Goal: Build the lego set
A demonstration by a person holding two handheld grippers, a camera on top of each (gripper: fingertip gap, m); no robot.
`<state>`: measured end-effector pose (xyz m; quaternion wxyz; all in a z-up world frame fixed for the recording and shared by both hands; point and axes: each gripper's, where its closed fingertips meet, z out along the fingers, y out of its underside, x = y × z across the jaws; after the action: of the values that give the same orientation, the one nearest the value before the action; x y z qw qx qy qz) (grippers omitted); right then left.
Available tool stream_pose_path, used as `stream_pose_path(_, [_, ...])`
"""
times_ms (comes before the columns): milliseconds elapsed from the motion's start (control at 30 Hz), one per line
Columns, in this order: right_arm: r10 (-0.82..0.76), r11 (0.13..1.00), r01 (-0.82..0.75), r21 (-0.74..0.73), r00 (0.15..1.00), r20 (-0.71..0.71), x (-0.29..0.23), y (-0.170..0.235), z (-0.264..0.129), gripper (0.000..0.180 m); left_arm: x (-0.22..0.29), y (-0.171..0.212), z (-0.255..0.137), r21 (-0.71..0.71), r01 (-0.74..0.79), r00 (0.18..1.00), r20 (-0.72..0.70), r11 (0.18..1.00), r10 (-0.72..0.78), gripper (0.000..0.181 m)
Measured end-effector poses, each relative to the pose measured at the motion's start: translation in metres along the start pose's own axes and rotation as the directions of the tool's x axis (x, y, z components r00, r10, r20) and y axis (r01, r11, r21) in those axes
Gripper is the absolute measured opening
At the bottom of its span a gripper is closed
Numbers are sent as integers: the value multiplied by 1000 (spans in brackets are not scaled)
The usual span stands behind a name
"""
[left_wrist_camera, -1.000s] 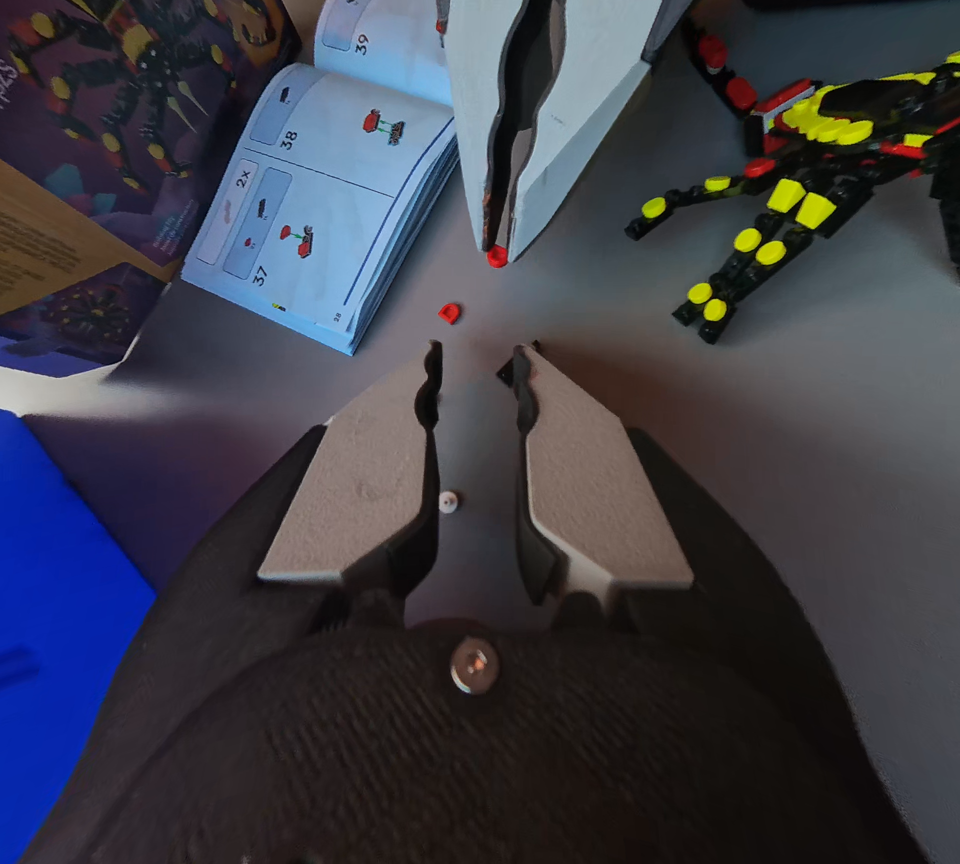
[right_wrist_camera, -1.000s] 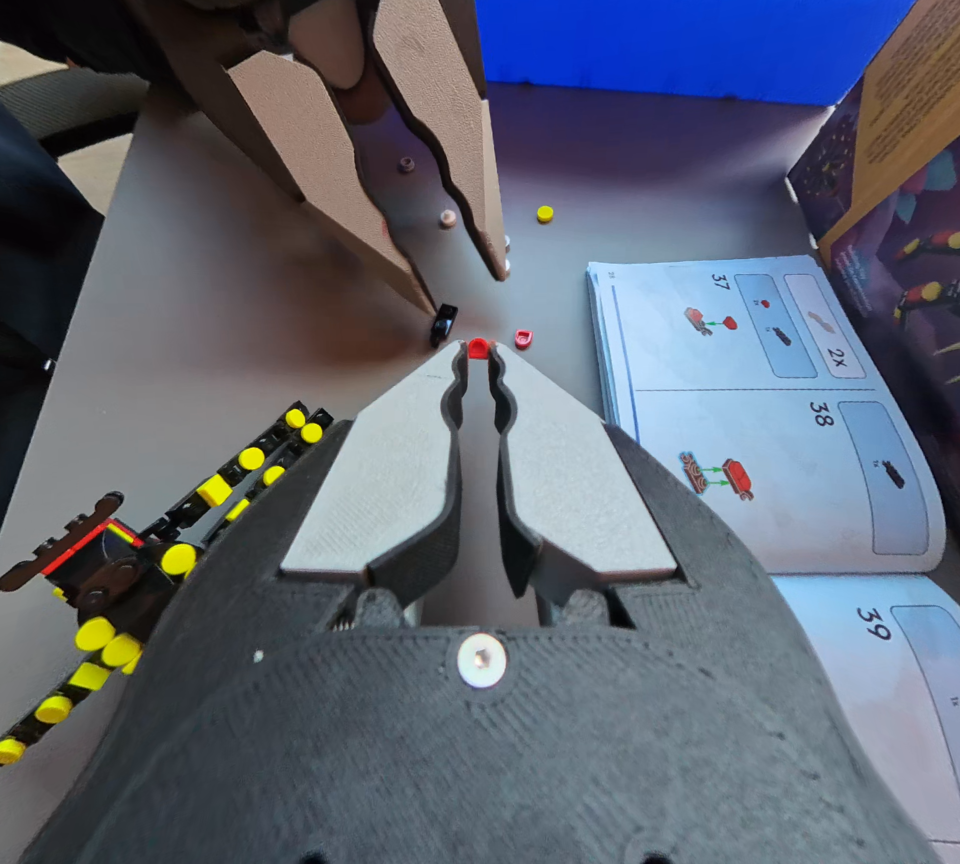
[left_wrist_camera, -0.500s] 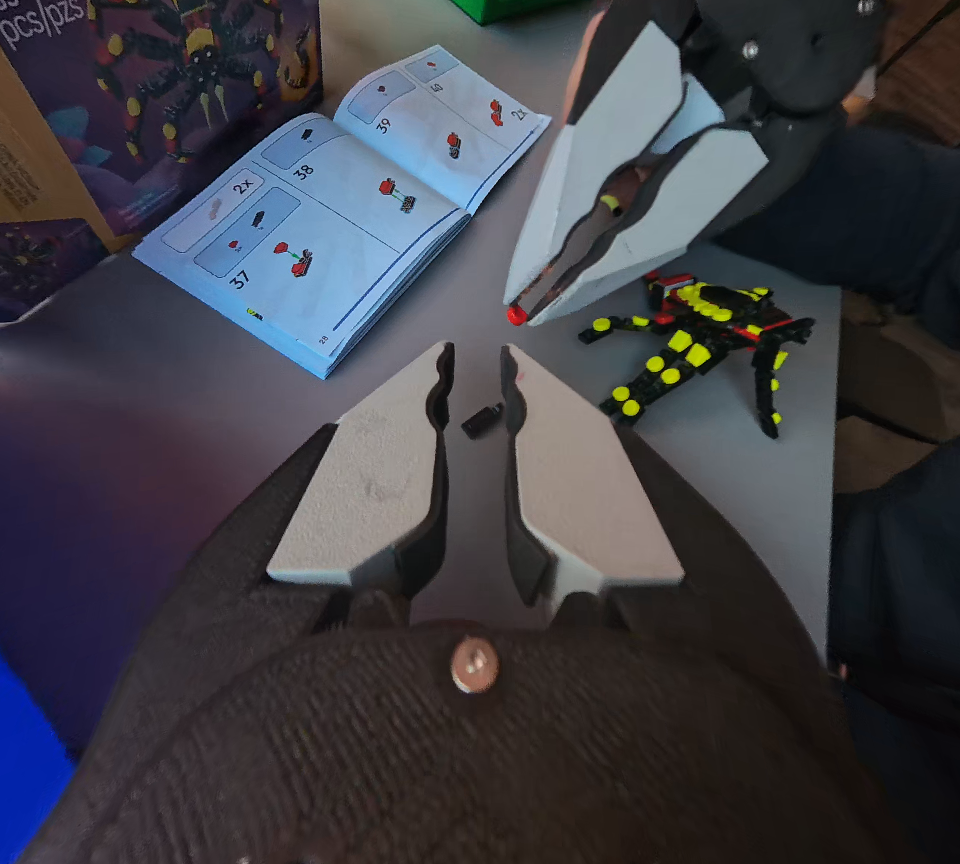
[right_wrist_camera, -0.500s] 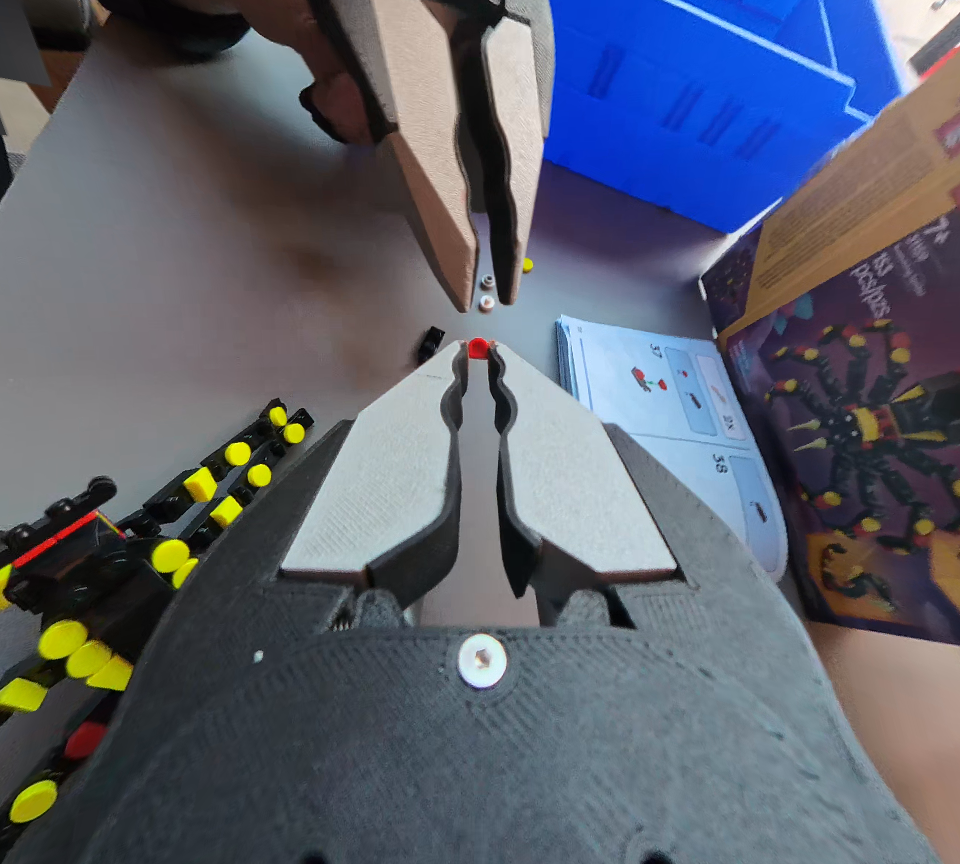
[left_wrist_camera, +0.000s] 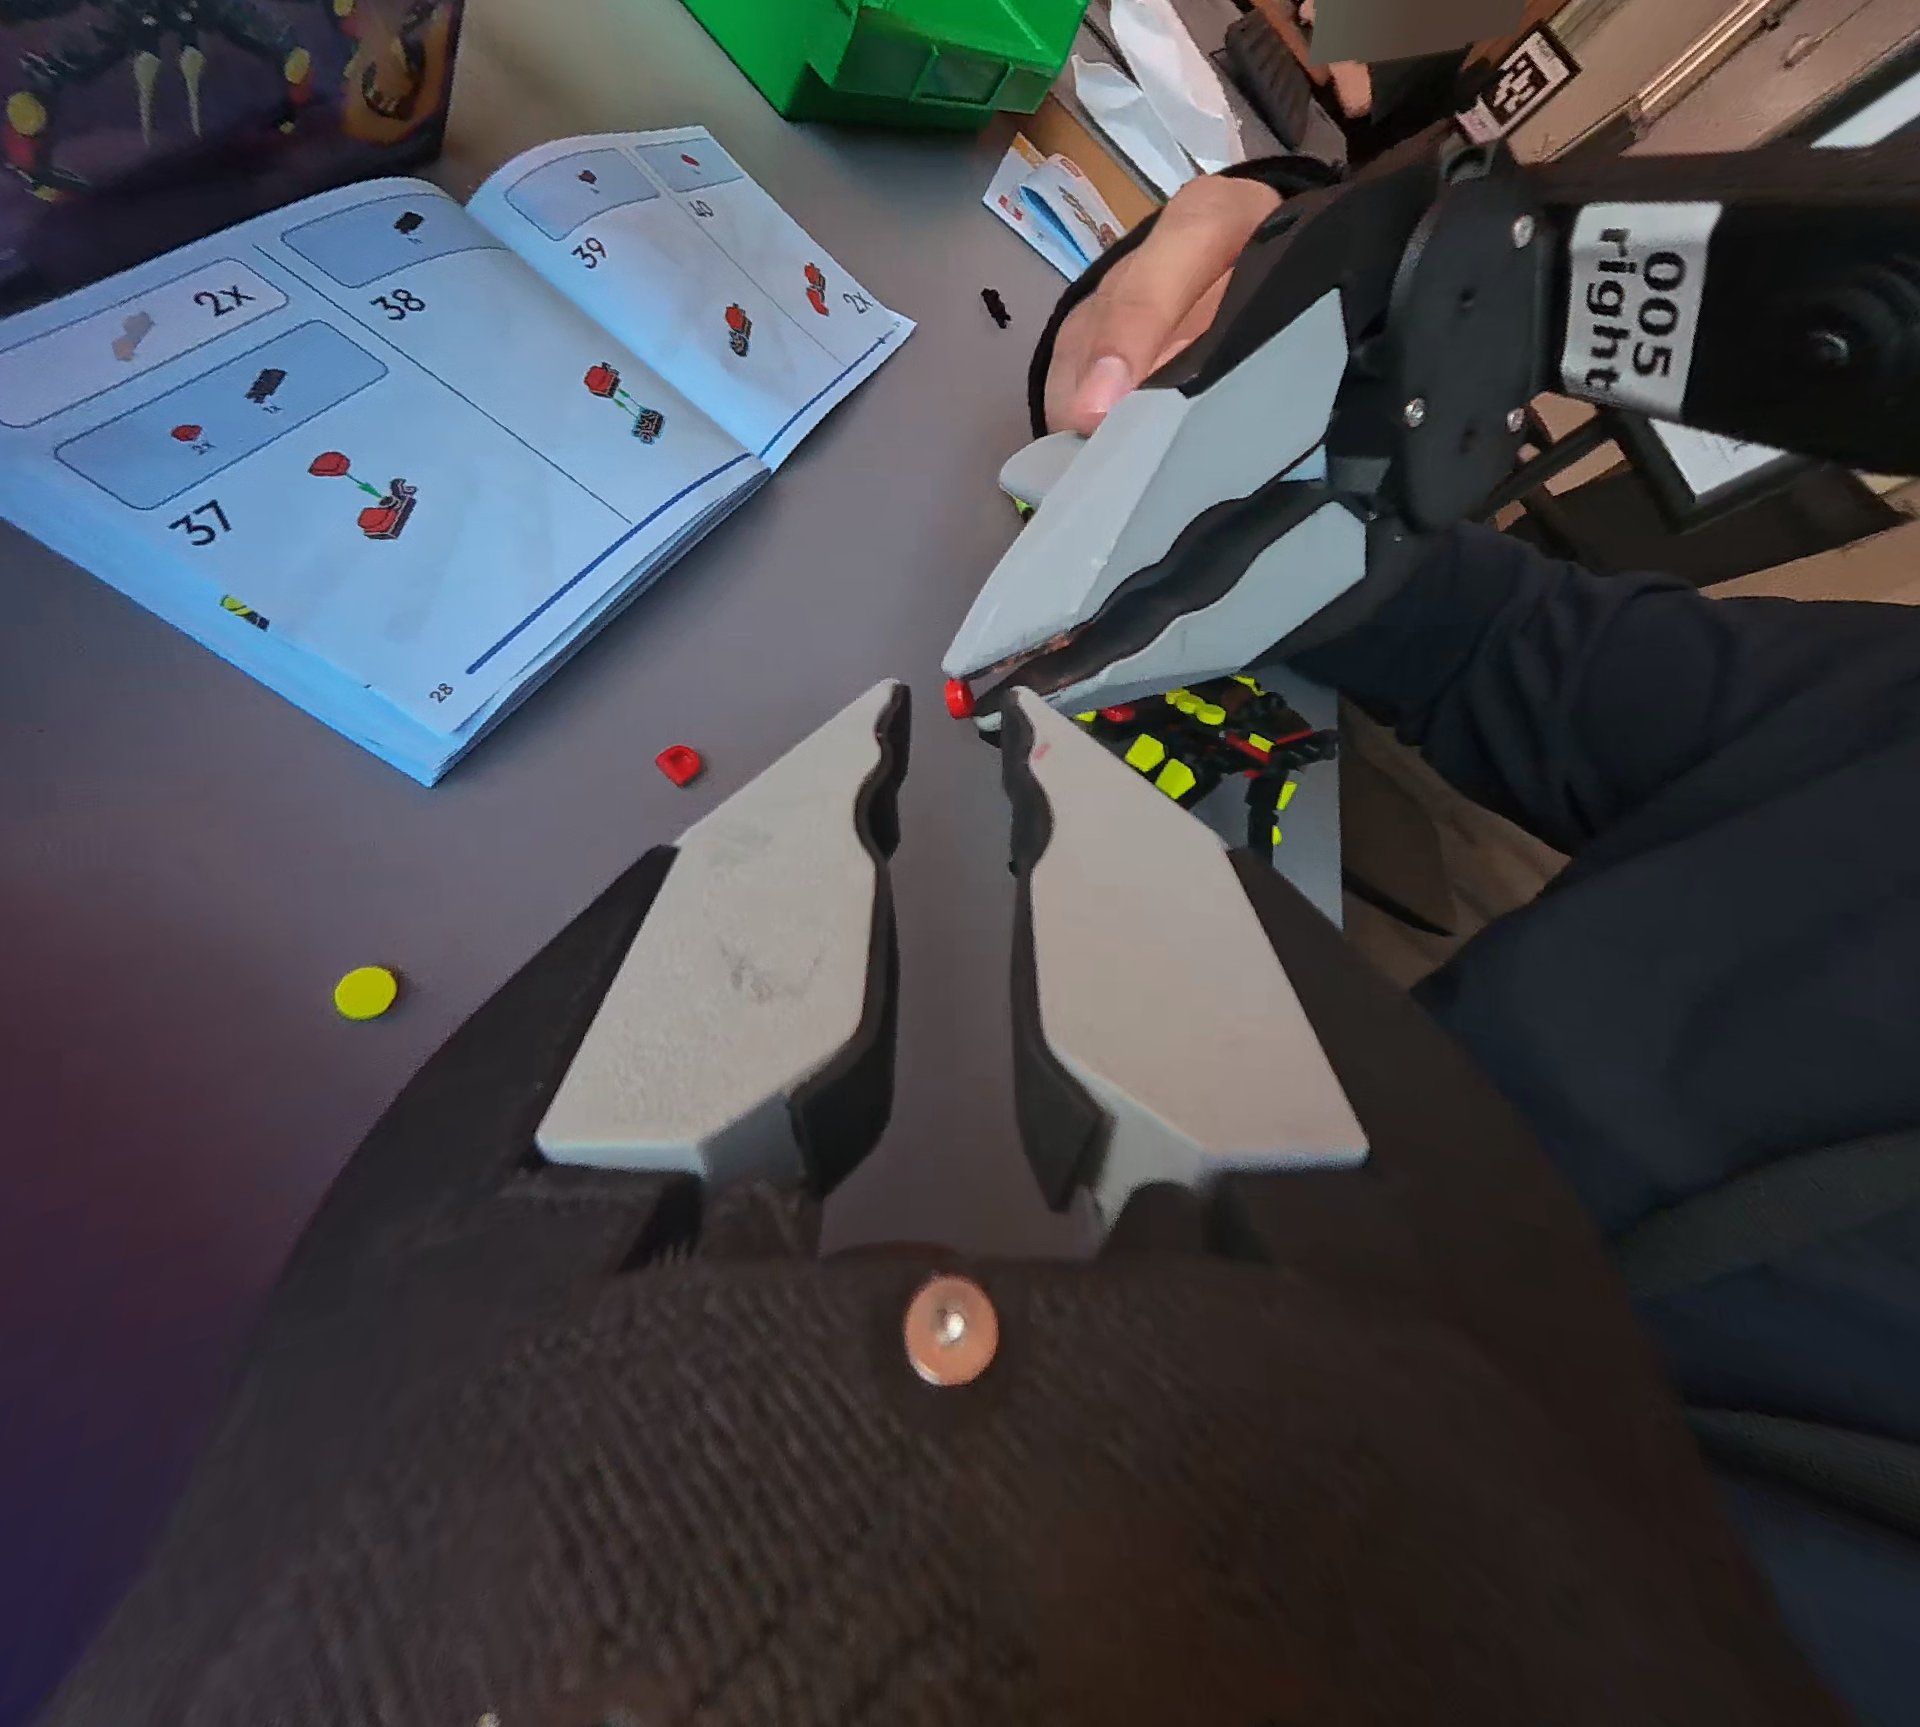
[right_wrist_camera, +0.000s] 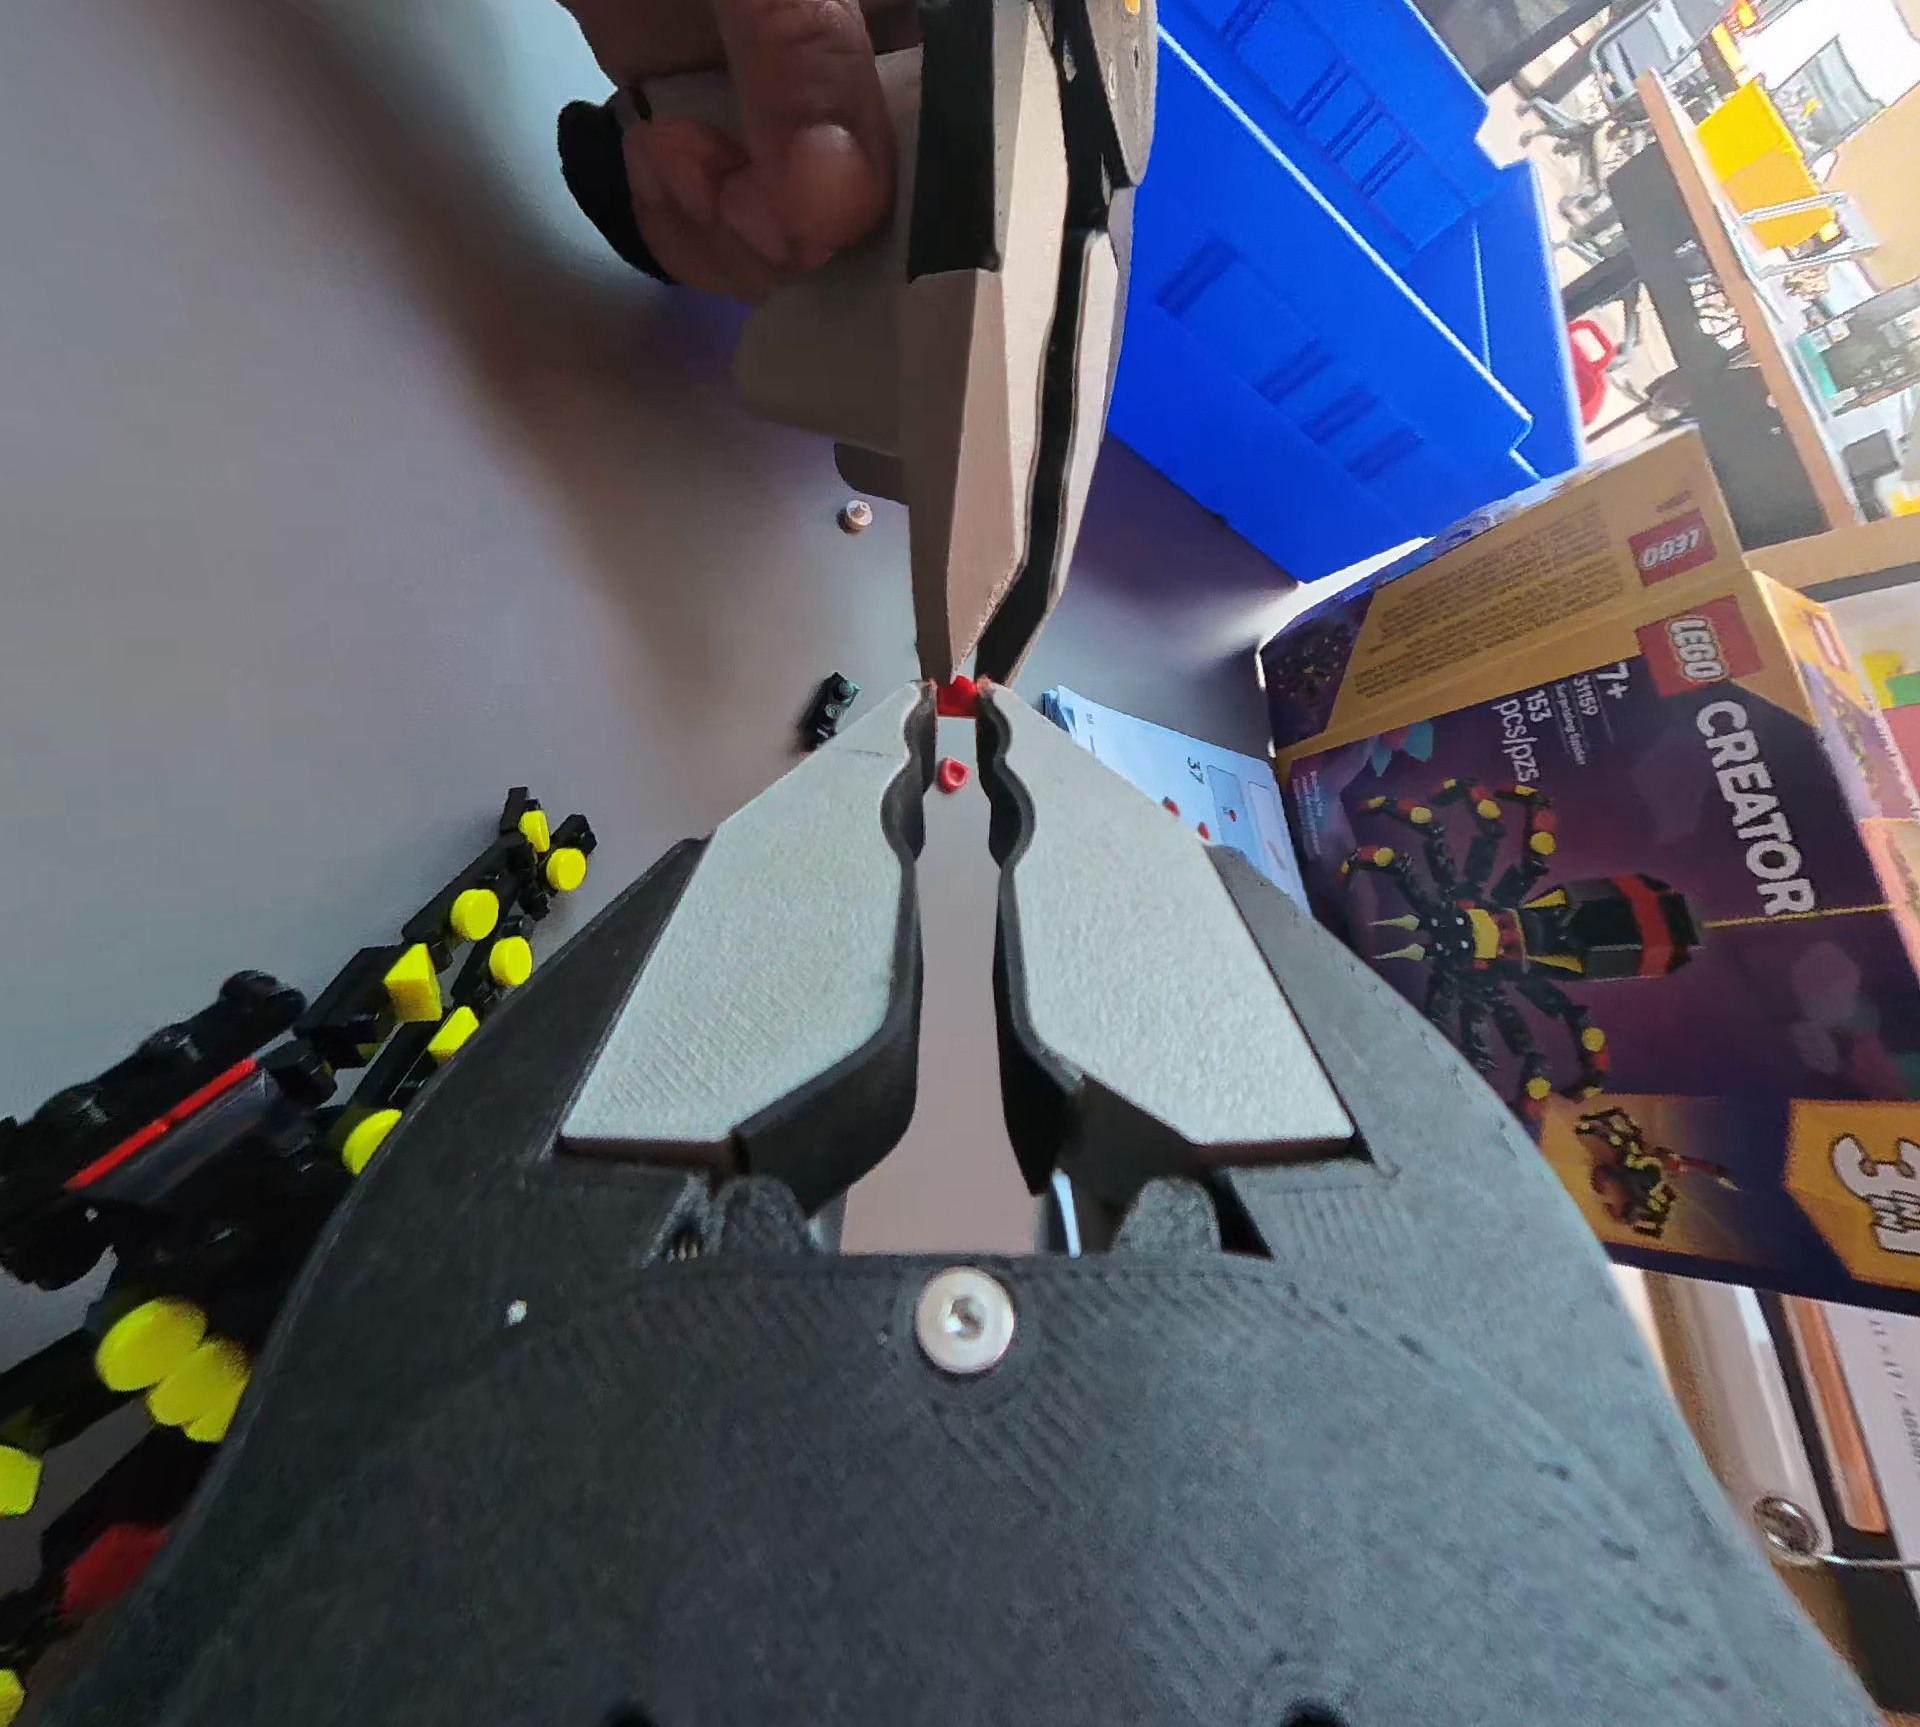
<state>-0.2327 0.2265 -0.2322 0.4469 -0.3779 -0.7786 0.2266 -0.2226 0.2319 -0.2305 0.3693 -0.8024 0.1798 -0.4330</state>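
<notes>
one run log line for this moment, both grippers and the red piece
right gripper: shut on small red piece | left gripper: open, tips at that piece | second red piece: loose on table

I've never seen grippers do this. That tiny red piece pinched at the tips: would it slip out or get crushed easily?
The red piece is probably rigid plastic, so crushing seems unlikely. It sits only at the very tips of the right gripper, so a slight twist might pop it loose. Being so small and likely very light, it could skitter across the smooth grey table if dropped.
</notes>
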Motion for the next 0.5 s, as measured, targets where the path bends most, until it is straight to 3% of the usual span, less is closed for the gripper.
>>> stream_pose_path(233, [-73,997,71,-27,996,-54,1,-1,0,5,4,0,-1,-2,-4,1000,-26,1000,4,8])
stream_pose_path(500, [-54,999,54,0,993,-106,10,-4,-5,4,11,5,1,-21,-59,997,-48,998,58,0])
